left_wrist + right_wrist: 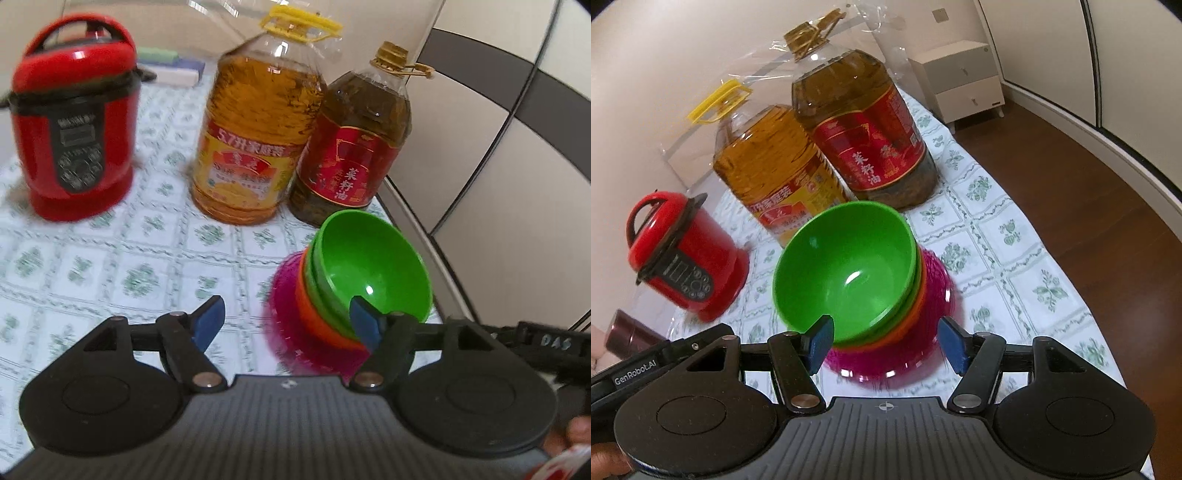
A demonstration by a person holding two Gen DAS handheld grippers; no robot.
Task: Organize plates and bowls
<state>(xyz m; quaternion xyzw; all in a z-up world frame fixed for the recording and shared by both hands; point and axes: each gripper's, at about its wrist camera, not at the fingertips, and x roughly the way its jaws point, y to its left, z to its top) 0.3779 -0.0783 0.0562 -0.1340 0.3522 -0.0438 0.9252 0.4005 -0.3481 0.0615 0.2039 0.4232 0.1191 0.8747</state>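
A stack stands on the patterned tablecloth: a green bowl point(373, 262) on top, nested in another green bowl and an orange bowl point(314, 314), all resting on a magenta plate point(284, 295). The same green bowl point(846, 269) fills the middle of the right wrist view, over the orange bowl point(908, 317) and the magenta plate point(934, 280). My left gripper point(288, 321) is open and empty, its right pad near the green bowl's rim. My right gripper point(886, 341) is open and empty, its pads on either side of the stack's near edge.
Two large oil bottles, one yellow-labelled point(255, 122) and one red-labelled point(351, 136), stand just behind the stack. A red cooker point(74, 122) stands to the left. The table edge and wooden floor point(1071, 177) lie to the right, with a white cabinet point(964, 77) beyond.
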